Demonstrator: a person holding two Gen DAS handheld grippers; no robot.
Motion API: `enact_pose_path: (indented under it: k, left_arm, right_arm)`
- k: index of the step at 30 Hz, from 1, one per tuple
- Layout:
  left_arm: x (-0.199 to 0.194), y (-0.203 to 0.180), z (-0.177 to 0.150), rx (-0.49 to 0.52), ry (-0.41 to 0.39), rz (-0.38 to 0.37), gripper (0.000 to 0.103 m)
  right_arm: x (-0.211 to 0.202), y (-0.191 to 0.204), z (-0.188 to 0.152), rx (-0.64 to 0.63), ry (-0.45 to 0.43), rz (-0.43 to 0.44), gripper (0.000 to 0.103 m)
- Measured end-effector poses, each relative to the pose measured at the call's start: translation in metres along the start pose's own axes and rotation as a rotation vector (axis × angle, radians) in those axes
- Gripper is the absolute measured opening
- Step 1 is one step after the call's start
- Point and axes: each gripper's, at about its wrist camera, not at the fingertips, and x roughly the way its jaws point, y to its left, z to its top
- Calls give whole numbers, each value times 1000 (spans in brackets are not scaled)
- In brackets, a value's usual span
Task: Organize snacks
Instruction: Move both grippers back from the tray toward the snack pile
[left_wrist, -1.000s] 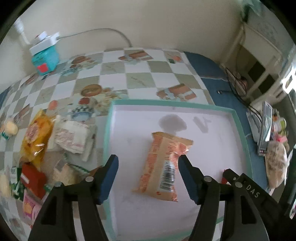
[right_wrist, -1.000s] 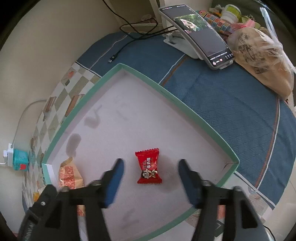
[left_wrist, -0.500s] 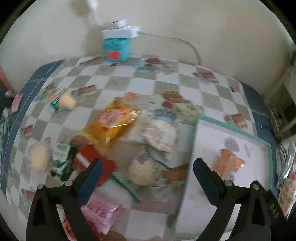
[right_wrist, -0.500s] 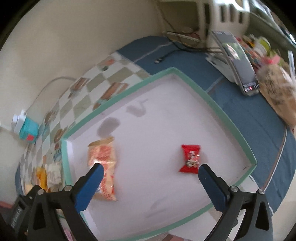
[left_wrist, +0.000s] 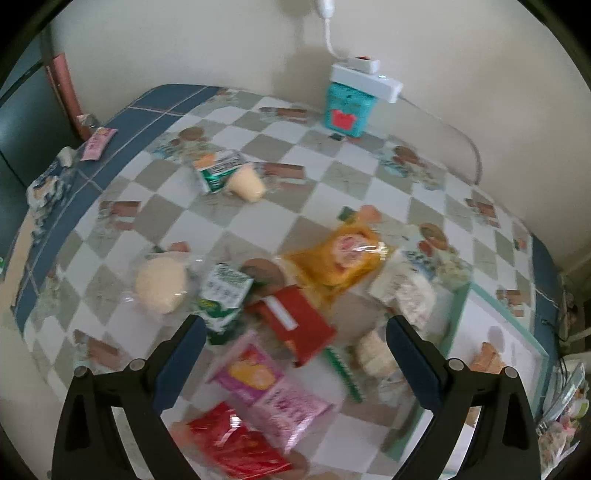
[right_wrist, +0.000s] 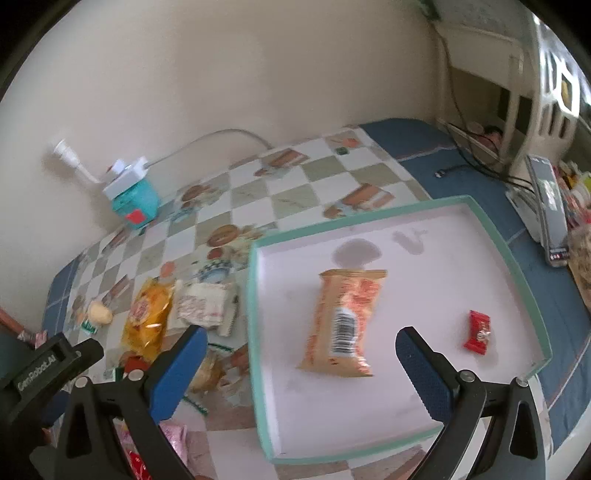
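My left gripper (left_wrist: 295, 339) is open and empty above a heap of snacks on the checked cloth: a red packet (left_wrist: 295, 325), a pink packet (left_wrist: 273, 387), a yellow bag (left_wrist: 340, 258), a green-and-white packet (left_wrist: 221, 295) and a pale round bun (left_wrist: 160, 284). My right gripper (right_wrist: 301, 354) is open and empty over the left part of the teal-rimmed white tray (right_wrist: 509, 254). In the tray lie an orange packet (right_wrist: 343, 321) and a small red candy (right_wrist: 478, 332). The left gripper's body (right_wrist: 40, 365) shows at the lower left of the right wrist view.
A teal box (left_wrist: 349, 107) with a white power strip stands at the wall. A phone on a stand (right_wrist: 546, 210), cables and bagged items sit on the blue cloth right of the tray. A bun and green packet (left_wrist: 236, 177) lie apart farther back.
Both grippers opened wide, letting go of the orange packet and the red candy in the tray. The left swung off the tray over the snack heap; the right drew back and up.
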Motion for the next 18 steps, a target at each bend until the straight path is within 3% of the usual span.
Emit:
enact_pose_path:
  k: [13, 18]
  left_arm:
    - [-31, 39, -2, 39, -99, 59, 98]
    - [-31, 51, -7, 49, -66, 49, 98]
  right_arm:
    - [-17, 49, -21, -142, -20, 43, 103]
    - [-17, 60, -30, -157, 34, 47, 103]
